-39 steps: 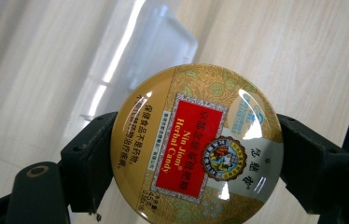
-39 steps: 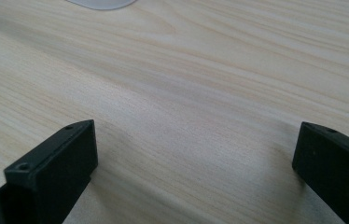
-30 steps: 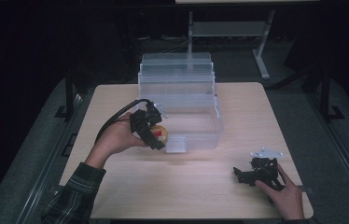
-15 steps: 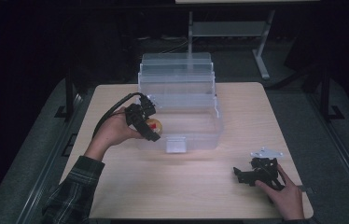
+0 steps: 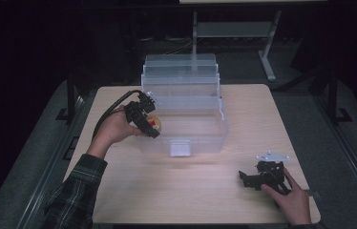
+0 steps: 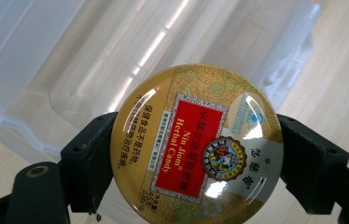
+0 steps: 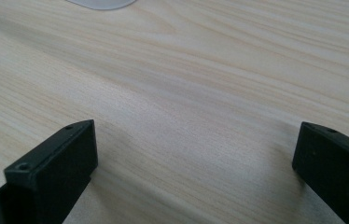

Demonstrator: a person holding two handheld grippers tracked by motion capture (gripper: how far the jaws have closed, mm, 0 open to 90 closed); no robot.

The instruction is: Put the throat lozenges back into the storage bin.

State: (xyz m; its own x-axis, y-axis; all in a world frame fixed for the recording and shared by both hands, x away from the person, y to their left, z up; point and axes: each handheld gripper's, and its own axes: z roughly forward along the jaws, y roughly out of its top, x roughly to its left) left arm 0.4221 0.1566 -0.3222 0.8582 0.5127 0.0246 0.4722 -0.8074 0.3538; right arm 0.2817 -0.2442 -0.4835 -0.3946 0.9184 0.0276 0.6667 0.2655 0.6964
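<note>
The left gripper (image 5: 147, 122) pinches a round, gold-coloured metal candy tin with a red label (image 6: 196, 144), its two black jaws pressed against opposite edges of the tin so that the printed lid faces the camera in the left gripper view. In the high view the tin (image 5: 154, 123) is held in the air at the left end of a clear plastic storage box with stepped, folded-out trays (image 5: 186, 102), which stands open at the far middle of the light wooden table (image 5: 205, 191). The tin looks to sit just at or above the box's left rim; whether it has crossed over the wall cannot be told for sure.

The pick-up therefore appears done: the tin is off the table and firmly held. What seems left is to carry it over the open lower compartment, lower it in, and let go. Nothing can be made out inside the box, though its clear walls make that hard to judge.

The right gripper (image 5: 262, 175) rests low on the table at the near right, well apart from the box, its jaws spread wide with nothing but bare wood between them. It seems to have no part in this step
</note>
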